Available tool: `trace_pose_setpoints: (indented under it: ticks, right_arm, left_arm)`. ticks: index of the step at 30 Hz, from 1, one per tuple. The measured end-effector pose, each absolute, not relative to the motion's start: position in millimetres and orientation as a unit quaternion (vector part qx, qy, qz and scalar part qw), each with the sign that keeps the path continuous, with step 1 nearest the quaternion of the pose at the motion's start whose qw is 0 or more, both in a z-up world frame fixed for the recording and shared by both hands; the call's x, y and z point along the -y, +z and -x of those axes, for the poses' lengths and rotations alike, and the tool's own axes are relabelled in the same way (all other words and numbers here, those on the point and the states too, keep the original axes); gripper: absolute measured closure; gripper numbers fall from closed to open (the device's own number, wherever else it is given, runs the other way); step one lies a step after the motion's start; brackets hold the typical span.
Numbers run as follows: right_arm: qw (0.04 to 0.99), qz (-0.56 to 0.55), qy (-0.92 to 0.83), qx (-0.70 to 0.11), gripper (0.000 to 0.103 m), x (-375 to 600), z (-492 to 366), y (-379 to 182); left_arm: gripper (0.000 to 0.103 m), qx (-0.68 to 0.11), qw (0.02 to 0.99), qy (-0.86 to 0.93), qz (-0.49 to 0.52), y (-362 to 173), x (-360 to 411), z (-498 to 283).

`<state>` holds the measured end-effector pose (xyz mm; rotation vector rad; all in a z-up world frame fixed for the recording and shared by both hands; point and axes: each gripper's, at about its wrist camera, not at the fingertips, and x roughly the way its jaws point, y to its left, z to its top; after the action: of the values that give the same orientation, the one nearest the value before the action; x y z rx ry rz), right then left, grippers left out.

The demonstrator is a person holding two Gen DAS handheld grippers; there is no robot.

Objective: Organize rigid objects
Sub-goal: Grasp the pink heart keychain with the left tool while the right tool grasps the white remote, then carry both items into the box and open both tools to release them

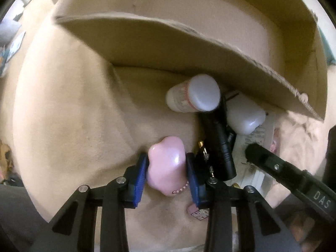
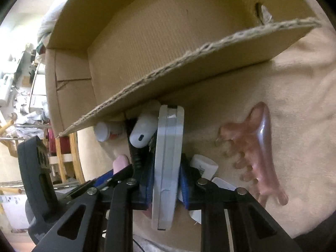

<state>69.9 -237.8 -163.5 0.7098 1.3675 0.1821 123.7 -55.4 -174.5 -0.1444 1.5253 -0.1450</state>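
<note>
My left gripper (image 1: 167, 168) is shut on a glossy pink object (image 1: 166, 163) with a bead chain, low over the beige cloth. My right gripper (image 2: 166, 174) is shut on a flat light-grey case (image 2: 168, 157) held on edge. An open cardboard box (image 1: 168, 48) stands just beyond both; it also shows in the right wrist view (image 2: 147, 48). A white bottle (image 1: 195, 93), a white rounded item (image 1: 245, 115) and a black cable plug (image 1: 222, 145) lie in a pile at the box's front wall. A pink hair claw clip (image 2: 254, 147) lies on the cloth to the right.
The beige cloth (image 1: 73, 115) covers the surface. The right gripper's black arm (image 1: 289, 174) reaches in at the right of the left wrist view. Another small white bottle (image 2: 107, 131) and a white cylinder (image 2: 204, 166) lie near the pile. Cluttered room furniture (image 2: 21, 105) shows far left.
</note>
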Motion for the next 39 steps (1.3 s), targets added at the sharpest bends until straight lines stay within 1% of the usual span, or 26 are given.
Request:
trace_pose_setpoints:
  ticks: [8, 12, 16, 20, 25, 28, 34, 39]
  right_arm:
    - [0.746, -0.312, 0.081, -0.583, 0.08, 256.3, -54.3, -134.3]
    - [0.76, -0.305, 0.088, -0.567, 0.08, 258.3, -46.6, -120.6]
    - [0.774, -0.296, 0.097, -0.551, 0.08, 256.6, -40.0, -107.8]
    - [0.78, -0.291, 0.103, -0.544, 0.08, 258.6, -32.5, -98.1]
    - [0.788, -0.302, 0.122, -0.522, 0.08, 263.8, -28.5, -86.0]
    - [0.797, -0.3, 0.133, -0.507, 0.08, 265.3, -31.2, -75.2]
    - [0.811, -0.295, 0.143, -0.484, 0.08, 269.1, -47.5, -57.8]
    - [0.821, -0.279, 0.141, -0.479, 0.08, 274.1, -71.2, -48.8]
  left_arm:
    - [0.07, -0.653, 0.755, -0.046, 0.039, -151.4, 40.9, -115.4]
    - [0.07, -0.624, 0.78, -0.046, 0.017, -122.5, 39.7, -116.7]
    - [0.07, -0.608, 0.792, -0.043, 0.009, -104.7, 37.2, -115.4]
    - [0.07, -0.602, 0.797, -0.039, 0.01, -100.6, 24.0, -103.8]
    - [0.07, -0.579, 0.815, -0.042, -0.001, -87.1, 28.6, -85.1]
    - [0.07, -0.557, 0.829, -0.052, -0.004, -68.5, 33.2, -79.8]
    - [0.07, -0.509, 0.858, -0.062, -0.032, -28.6, 43.5, -94.2]
    - [0.07, -0.493, 0.866, -0.067, -0.042, -9.0, 51.3, -123.7]
